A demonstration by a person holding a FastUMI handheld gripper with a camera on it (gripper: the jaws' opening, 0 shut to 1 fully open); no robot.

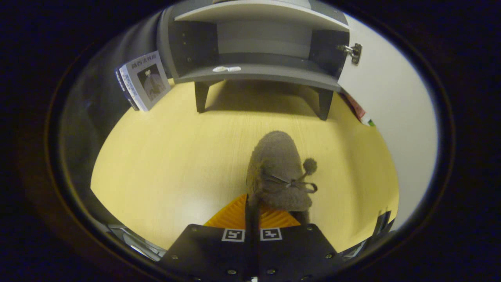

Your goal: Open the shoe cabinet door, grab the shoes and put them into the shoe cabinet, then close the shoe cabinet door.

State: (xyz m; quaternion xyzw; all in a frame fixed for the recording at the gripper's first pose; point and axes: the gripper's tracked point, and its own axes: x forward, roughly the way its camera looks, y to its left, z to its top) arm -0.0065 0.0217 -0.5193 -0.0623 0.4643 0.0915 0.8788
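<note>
A grey fuzzy shoe [278, 168] with a thin bow and a small pom-pom points toward the cabinet, just ahead of my fingers. My gripper [252, 201] is shut on the shoe's heel rim, which is pinched as a thin strip between the two pads. Beyond the shoe stands the dark grey shoe cabinet [258, 72] on short legs. Its lower compartment is open, with a small white scrap on the shelf. The white cabinet door [391, 102] is swung out on the right, and its metal hinge [352, 51] shows at the inner edge.
Pale yellow wooden floor [164, 164] stretches between me and the cabinet. A booklet [145, 80] leans against the dark wall left of the cabinet. A small red and green object [360, 111] lies at the foot of the open door.
</note>
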